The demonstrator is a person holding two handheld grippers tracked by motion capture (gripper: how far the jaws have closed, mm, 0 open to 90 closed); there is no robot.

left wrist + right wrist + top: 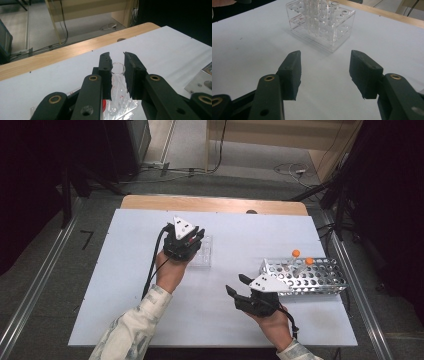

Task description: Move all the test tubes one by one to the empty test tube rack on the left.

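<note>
My left gripper (pixel 197 236) hangs over a clear plastic tube rack (pixel 204 255) at the table's middle. In the left gripper view its jaws (pixel 116 56) are shut on a clear glass test tube (pixel 118 69). The tube stands upright with its open rim between the pads, and its lower end reaches down to the rack (pixel 125 106). My right gripper (pixel 236 284) rests low near the front right, open, with nothing between its jaws (pixel 324 60). It points across bare white tabletop toward the clear rack (pixel 322 23), which holds several clear tubes (pixel 312 12).
A perforated metal rack (pixel 320 279) lies at the right, just behind my right gripper, with two orange-capped tubes (pixel 296 253) standing in it. The white sheet (pixel 125 285) covers a wooden table whose bare back edge (pixel 215 204) shows beyond it.
</note>
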